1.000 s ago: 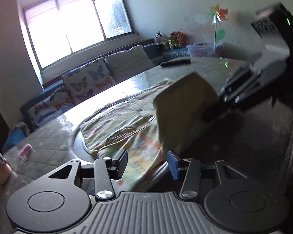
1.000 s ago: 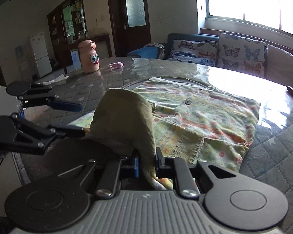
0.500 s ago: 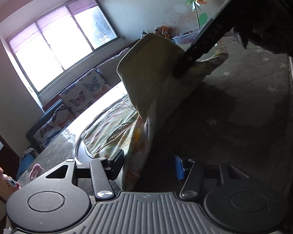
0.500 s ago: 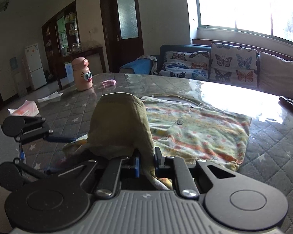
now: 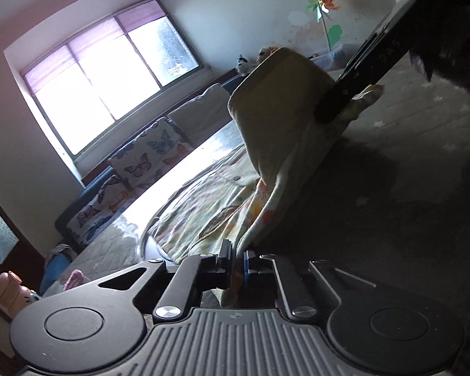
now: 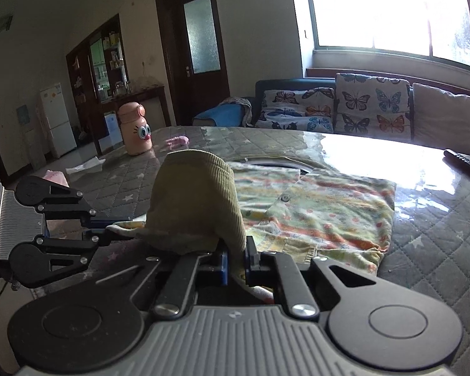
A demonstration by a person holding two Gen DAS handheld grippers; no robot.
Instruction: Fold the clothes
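Note:
A floral shirt (image 6: 313, 213) with an olive ribbed hem (image 6: 194, 200) lies on the quilted table (image 6: 438, 250). Its near hem is lifted into a hump between the two grippers. My right gripper (image 6: 235, 260) has its jaws closing, pinched on one end of that hem. My left gripper (image 5: 237, 263) has its jaws closing too, with the shirt's edge (image 5: 253, 219) squeezed between the pads. In the right wrist view the left gripper (image 6: 122, 228) sits at the left end of the raised hem. In the left wrist view the right gripper (image 5: 332, 109) holds the far end up.
A pink cartoon bottle (image 6: 136, 133) and a small pink item (image 6: 178, 140) stand at the table's far left. A remote (image 6: 463, 163) lies at the far right. A sofa with butterfly cushions (image 6: 354, 106) runs under the window behind the table.
The left gripper's jaws, wide apart before, have closed onto the shirt's near edge. The right gripper kept its hold and lifted the hem slightly.

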